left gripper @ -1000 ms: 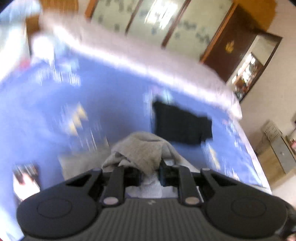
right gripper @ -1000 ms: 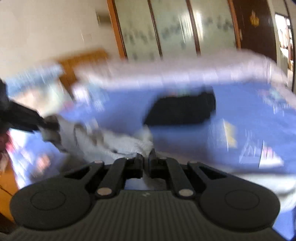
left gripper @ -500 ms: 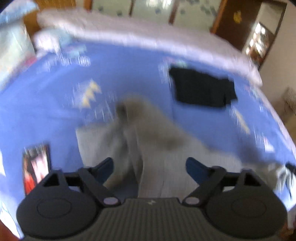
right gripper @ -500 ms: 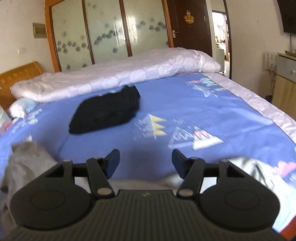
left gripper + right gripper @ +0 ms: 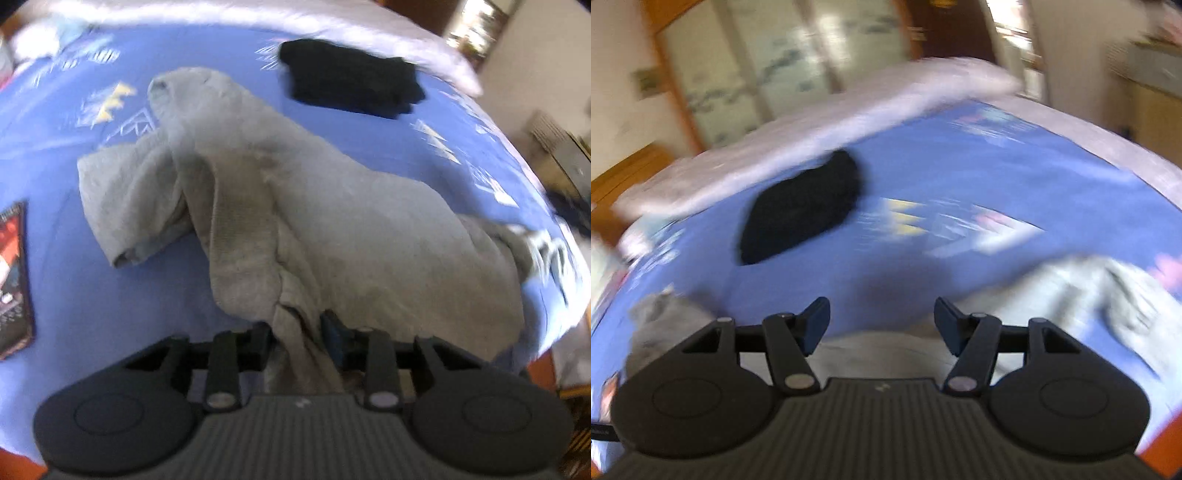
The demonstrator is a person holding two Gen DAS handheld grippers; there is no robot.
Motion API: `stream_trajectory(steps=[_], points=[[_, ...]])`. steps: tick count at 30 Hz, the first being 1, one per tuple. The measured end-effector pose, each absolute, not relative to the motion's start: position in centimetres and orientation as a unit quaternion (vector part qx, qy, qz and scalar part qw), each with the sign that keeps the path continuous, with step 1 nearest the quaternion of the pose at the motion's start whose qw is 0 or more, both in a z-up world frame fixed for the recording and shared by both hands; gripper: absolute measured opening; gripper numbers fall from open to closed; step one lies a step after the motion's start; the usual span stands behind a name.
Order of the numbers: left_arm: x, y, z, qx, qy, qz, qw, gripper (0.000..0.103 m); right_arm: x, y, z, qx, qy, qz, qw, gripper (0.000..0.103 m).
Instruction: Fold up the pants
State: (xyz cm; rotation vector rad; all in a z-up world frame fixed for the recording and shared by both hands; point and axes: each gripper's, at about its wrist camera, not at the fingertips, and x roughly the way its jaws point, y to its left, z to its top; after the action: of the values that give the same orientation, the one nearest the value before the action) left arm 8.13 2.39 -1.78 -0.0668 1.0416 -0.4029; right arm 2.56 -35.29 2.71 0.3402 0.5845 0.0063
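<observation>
The grey pants (image 5: 295, 206) lie rumpled on the blue bedsheet (image 5: 92, 295), one leg reaching to the far left, the other bunched at the left. My left gripper (image 5: 295, 332) is shut on a fold of the pants at their near edge. My right gripper (image 5: 882, 325) is open and empty above the bed's near edge. Blurred grey pants fabric (image 5: 1108, 295) lies below and to both sides of it.
A folded black garment (image 5: 351, 81) lies at the far side of the bed, also in the right wrist view (image 5: 801, 214). A red and black booklet (image 5: 13, 280) lies at the left edge. A white quilt (image 5: 812, 147) runs along the far side. A cabinet (image 5: 565, 166) stands to the right.
My left gripper opened, then closed on a fold of the grey pants. My right gripper let go of the pants and stays open. The pants now lie spread on the bed.
</observation>
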Motion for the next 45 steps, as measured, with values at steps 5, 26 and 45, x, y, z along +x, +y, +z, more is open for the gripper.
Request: stream_trajectory(steps=[5,26,45], points=[[7.9,6.6,-0.1,-0.041,0.464,-0.157,0.871,0.090,8.1,-26.6,3.1,0.111,0.298,0.124,0.940,0.067],[13.8,12.0,-0.7,-0.224,0.402,-0.221,0.860,0.024,8.9,-12.7,-0.5,0.054,0.389,0.431,0.812,0.044],[2.6,15.6,-0.3,-0.238,0.410,-0.209,0.855,0.024,22.7,-5.1,-2.1,0.146,0.508,0.262,0.808,0.022]])
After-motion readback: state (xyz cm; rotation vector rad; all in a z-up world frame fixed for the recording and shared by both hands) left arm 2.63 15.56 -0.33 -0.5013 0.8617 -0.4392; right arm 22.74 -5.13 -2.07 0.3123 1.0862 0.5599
